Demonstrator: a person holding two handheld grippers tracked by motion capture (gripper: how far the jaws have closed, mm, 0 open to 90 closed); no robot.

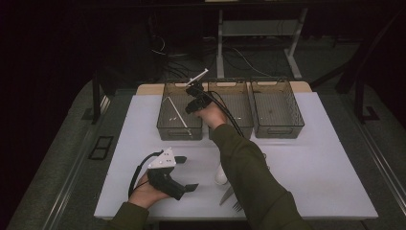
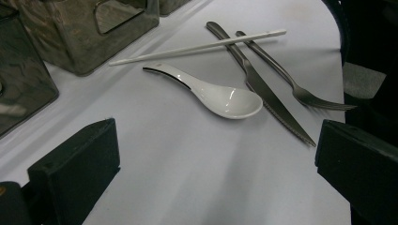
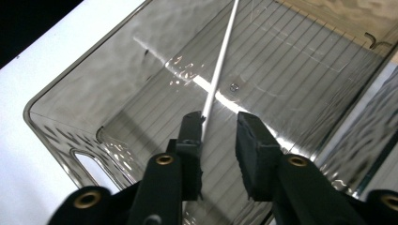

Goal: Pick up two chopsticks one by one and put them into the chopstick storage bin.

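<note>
My right gripper (image 1: 194, 92) hangs over the left smoky plastic bin (image 1: 178, 135). A white chopstick (image 1: 198, 76) sticks up and away from its tip. In the right gripper view that chopstick (image 3: 220, 56) leans with its end against the left jaw while a gap shows to the other jaw; the right gripper (image 3: 220, 122) is open above the bin's ribbed floor (image 3: 291, 70). Another white chopstick (image 1: 177, 113) lies inside that bin. My left gripper (image 1: 186, 172) rests open at the front left of the table, nothing between its jaws (image 2: 216, 164).
A white spoon (image 2: 220, 96), a knife (image 2: 263, 84), a fork (image 2: 291, 79) and a white chopstick (image 2: 197, 47) lie on the white tabletop (image 1: 316, 163) near the front, under the right forearm. A middle bin (image 1: 234, 129) and a right bin (image 1: 277, 130) stand beside the left one.
</note>
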